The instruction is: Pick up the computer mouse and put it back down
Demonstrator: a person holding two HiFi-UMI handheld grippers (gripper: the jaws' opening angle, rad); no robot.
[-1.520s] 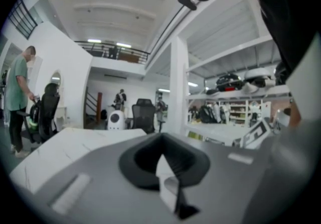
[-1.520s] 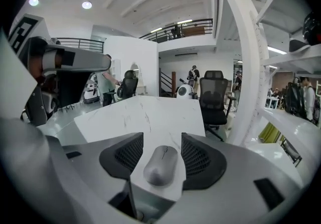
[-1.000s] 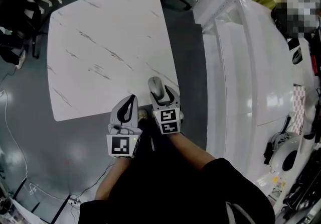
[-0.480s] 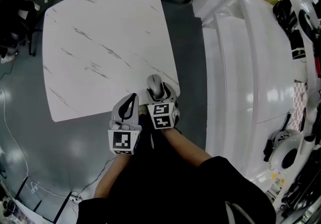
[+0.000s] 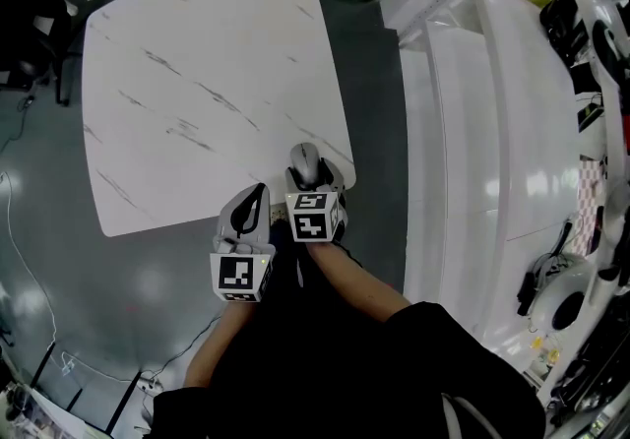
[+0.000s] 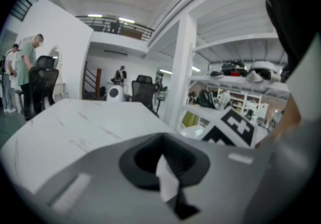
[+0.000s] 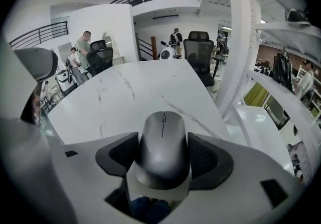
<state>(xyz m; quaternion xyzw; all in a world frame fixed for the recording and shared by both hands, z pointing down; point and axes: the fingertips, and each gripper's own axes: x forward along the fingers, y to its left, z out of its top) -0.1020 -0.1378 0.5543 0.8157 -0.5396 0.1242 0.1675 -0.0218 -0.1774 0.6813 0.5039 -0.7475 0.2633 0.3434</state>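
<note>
A grey computer mouse (image 5: 306, 165) (image 7: 164, 147) lies at the near edge of the white marble table (image 5: 197, 83) (image 7: 135, 92). My right gripper (image 5: 313, 177) (image 7: 164, 155) straddles it, a dark pad on each side. Its jaws have just been opening; a thin gap shows at the right pad, so the mouse sits loose between them. My left gripper (image 5: 254, 201) (image 6: 163, 160) hovers just left of it at the table's front edge, its pads together and nothing in them. The right gripper's marker cube shows in the left gripper view.
White shelving and a white pillar (image 5: 492, 132) (image 7: 241, 57) stand close on the right. Black office chairs (image 7: 198, 47) and people (image 7: 84, 47) are beyond the table's far edge. Grey floor (image 5: 59, 280) lies left and in front.
Both grippers have sunk a little toward the table's front edge. The right jaws have spread wider around the mouse, which now rests on the table.
</note>
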